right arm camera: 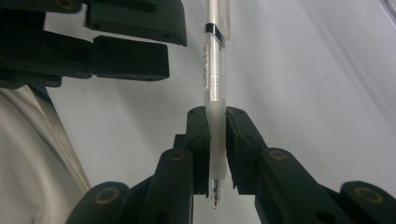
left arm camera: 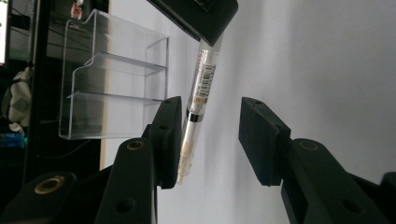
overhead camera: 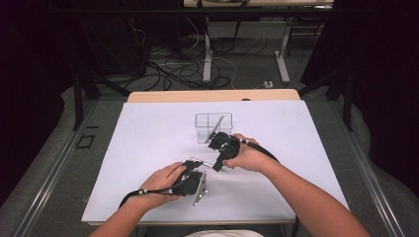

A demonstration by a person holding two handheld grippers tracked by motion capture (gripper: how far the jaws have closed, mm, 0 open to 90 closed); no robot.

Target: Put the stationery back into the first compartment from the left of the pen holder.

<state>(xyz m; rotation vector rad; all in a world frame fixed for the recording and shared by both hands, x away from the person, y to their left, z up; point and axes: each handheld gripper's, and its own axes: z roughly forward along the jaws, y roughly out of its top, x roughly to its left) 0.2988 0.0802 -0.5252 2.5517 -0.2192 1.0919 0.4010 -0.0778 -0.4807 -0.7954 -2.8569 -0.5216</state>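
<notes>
A clear pen (right arm camera: 215,70) with a frosted grip and a barcode label is clamped at its grip by my right gripper (right arm camera: 216,114), its tip poking out below the jaws. In the left gripper view the same pen (left arm camera: 200,88) hangs between the jaws of my left gripper (left arm camera: 210,112). It lies against the left pad, while the right pad stands well apart. From above, both grippers meet over the middle of the white table (overhead camera: 148,133): left gripper (overhead camera: 196,163), right gripper (overhead camera: 219,160), the pen (overhead camera: 207,163) between them.
A clear acrylic holder (overhead camera: 213,127) stands just beyond the right gripper, and it appears stepped in the left gripper view (left arm camera: 107,79). A wooden edge (overhead camera: 212,95) ends the table at the far side. Cables and table legs lie on the floor beyond.
</notes>
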